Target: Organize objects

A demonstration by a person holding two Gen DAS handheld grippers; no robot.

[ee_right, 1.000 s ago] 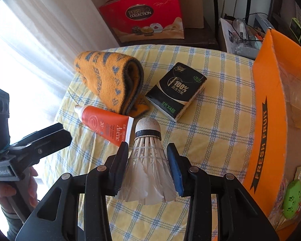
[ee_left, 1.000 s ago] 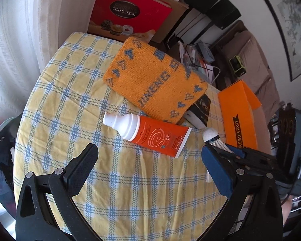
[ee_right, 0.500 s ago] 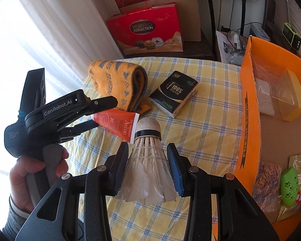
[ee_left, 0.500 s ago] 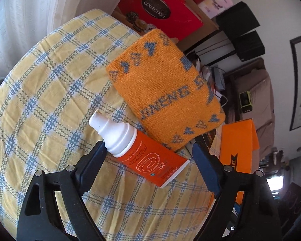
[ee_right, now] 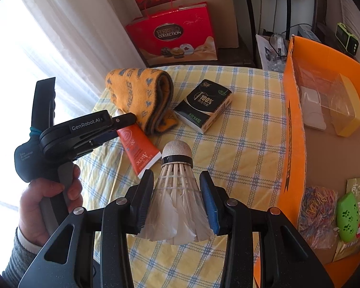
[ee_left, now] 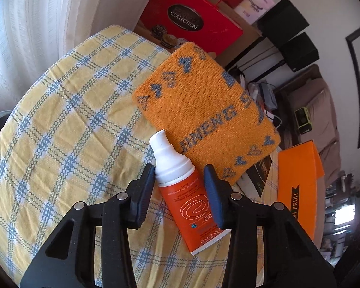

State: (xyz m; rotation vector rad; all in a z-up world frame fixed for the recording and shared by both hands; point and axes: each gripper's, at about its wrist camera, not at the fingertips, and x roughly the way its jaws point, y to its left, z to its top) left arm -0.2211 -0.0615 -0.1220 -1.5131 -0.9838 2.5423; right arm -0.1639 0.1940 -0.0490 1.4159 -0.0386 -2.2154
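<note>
An orange tube with a white cap [ee_left: 187, 204] lies on the yellow checked tablecloth [ee_left: 60, 132] beside a folded orange towel [ee_left: 204, 110]. My left gripper [ee_left: 178, 170] is closing its jaws around the tube. One pad touches the cap and the other meets the tube's body. From the right wrist view, the left gripper [ee_right: 129, 120] covers the tube's [ee_right: 136, 148] cap end, with a hand [ee_right: 48, 199] on its handle. My right gripper [ee_right: 176, 177] is shut on a white feather shuttlecock [ee_right: 177, 192], held above the table with its cork tip forward.
A black tissue pack [ee_right: 204, 108] lies by the towel [ee_right: 141, 96]. At the right stands an orange cardboard box [ee_right: 292, 144] holding a clear yellow case [ee_right: 336, 103], a bag of rubber bands [ee_right: 316, 211] and a green item [ee_right: 348, 216]. A red gift bag [ee_right: 172, 38] stands behind the table.
My left gripper came down over the tube and its jaws narrowed from wide apart to either side of it. My right gripper kept hold of the shuttlecock and drifted toward the orange box.
</note>
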